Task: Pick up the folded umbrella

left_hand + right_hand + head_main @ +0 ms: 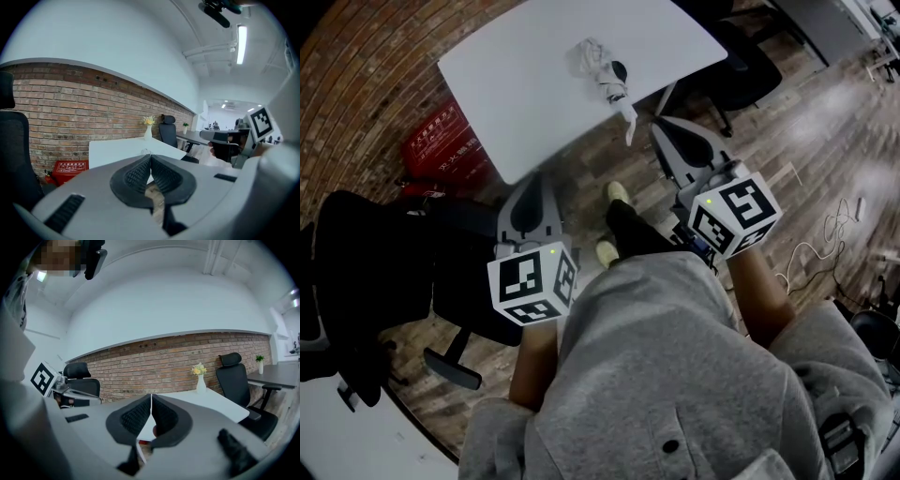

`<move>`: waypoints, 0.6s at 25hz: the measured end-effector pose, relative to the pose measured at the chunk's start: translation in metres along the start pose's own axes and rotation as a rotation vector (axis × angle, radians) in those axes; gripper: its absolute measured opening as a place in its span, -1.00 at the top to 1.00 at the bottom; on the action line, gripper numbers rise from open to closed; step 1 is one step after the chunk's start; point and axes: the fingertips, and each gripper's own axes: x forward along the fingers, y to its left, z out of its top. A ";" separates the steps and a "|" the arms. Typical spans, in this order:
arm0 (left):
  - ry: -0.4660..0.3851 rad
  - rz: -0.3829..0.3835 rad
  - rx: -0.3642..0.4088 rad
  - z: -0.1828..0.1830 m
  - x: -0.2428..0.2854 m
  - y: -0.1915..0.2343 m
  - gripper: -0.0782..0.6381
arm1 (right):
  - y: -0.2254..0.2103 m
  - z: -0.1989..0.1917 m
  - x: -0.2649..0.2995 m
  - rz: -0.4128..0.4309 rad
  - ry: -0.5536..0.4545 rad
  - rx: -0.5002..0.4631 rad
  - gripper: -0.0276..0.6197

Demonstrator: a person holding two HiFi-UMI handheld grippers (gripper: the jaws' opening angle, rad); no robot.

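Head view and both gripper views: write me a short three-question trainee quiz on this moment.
1. True or false: the left gripper is shut with nothing between its jaws.
2. Where does the folded umbrella lie? A) on the white table; B) on the floor; C) on a chair seat.
3. Fill in: the right gripper is ___ (open or shut).

Key: 1 true; 2 A; 3 shut.

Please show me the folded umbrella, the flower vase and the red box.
folded umbrella [602, 67], head view, its bunched fabric.
flower vase [201, 384], right gripper view, white body.
red box [441, 142], head view, lettered face.
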 end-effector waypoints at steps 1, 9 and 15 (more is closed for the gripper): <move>0.002 -0.004 0.002 0.001 0.003 -0.001 0.74 | -0.003 0.000 0.001 -0.002 0.000 0.001 0.84; 0.005 -0.022 0.008 0.013 0.039 0.000 0.74 | -0.029 -0.003 0.020 -0.029 0.025 -0.006 0.84; 0.009 -0.027 0.000 0.023 0.073 0.008 0.74 | -0.052 -0.004 0.045 -0.049 0.062 -0.015 0.84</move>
